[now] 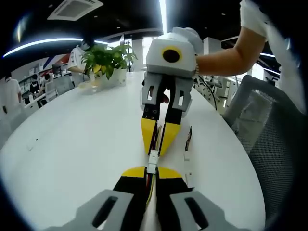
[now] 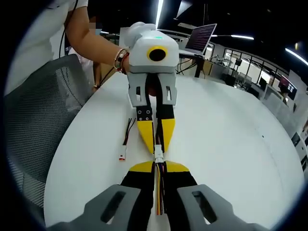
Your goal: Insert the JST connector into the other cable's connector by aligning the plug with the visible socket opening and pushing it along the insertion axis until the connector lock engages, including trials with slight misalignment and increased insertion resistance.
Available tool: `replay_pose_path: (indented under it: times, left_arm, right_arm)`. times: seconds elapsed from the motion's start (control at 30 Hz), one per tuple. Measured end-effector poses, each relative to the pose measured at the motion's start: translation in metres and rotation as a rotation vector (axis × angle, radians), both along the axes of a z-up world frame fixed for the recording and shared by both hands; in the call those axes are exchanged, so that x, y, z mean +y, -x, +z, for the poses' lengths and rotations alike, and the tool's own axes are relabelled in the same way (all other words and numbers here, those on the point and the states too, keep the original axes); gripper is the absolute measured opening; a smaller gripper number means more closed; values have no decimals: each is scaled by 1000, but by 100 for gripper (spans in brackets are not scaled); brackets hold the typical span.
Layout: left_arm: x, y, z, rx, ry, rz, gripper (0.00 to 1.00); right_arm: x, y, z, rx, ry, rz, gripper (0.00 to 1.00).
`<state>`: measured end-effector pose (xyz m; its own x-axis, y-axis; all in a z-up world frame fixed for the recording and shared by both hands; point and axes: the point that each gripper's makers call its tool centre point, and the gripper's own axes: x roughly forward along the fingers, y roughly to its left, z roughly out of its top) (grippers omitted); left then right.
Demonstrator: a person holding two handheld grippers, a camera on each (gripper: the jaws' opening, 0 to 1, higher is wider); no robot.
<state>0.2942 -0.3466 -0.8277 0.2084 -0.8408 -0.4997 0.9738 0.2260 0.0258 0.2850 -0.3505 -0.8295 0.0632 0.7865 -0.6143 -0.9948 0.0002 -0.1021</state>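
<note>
My two grippers face each other tip to tip low over the white table [image 1: 72,134]. My left gripper [image 1: 147,171] is shut on a bundle of red, black and yellow wires. My right gripper [image 1: 156,150], coming in from above in that view, is shut on the other cable. A small white JST connector pair [image 1: 152,161] sits end to end in the short gap between the yellow tips; I cannot tell whether it is fully seated. In the right gripper view my right gripper [image 2: 159,166] meets the left gripper [image 2: 156,144] at the same white connector [image 2: 158,154].
A spare cable with a white connector [image 1: 187,155] [image 2: 123,153] lies on the table beside the grippers. A potted plant [image 1: 108,60] stands at the far end. A grey mesh chair [image 1: 262,125] [image 2: 43,120] sits at the table edge. A laptop [image 2: 199,36] is further back.
</note>
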Motion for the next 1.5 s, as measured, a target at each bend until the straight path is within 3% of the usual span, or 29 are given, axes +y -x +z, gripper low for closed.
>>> replay_pose_path:
  times: [0.43, 0.8, 1.03, 1.5]
  left_arm:
    - [-8, -27, 2, -35, -5, -13, 0]
    - [-10, -47, -4, -40, -18, -10, 0]
    - [-8, -52, -14, -21, -36, -14, 0]
    - [-6, -55, -17, 15, -18, 14, 0]
  right_arm:
    - [-6, -25, 1, -38, -3, -44, 3]
    - [-8, -47, -5, -35, -3, -58, 3]
    - [-6, -52, -15, -22, 5, -52, 3]
    - [-5, -57, -20, -12, 3, -64, 4]
